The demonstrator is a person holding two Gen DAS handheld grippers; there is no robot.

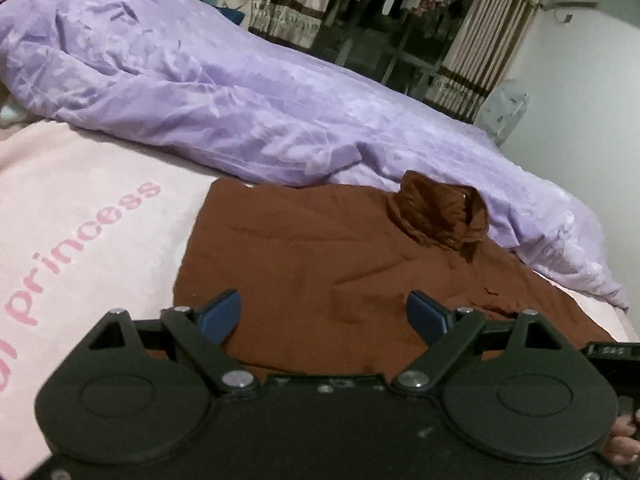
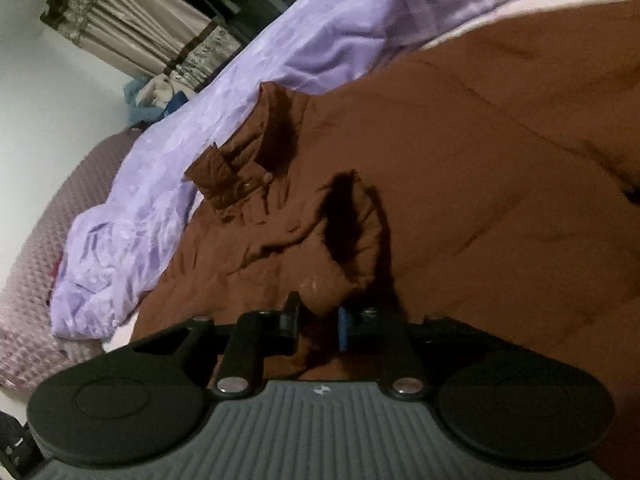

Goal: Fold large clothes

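Observation:
A brown shirt lies spread on the bed, its collar standing up at the far side against the purple duvet. My left gripper hovers open just over the shirt's near part, its blue pads wide apart with nothing between them. In the right wrist view the same brown shirt fills the frame, collar to the left. My right gripper is shut on a raised fold of the shirt's cloth, which bunches up between the narrow jaws.
A crumpled purple duvet runs along the far side of the bed. A pink blanket with lettering lies left of the shirt. Curtains and a window stand behind. A quilted mauve cover shows at the bed's left.

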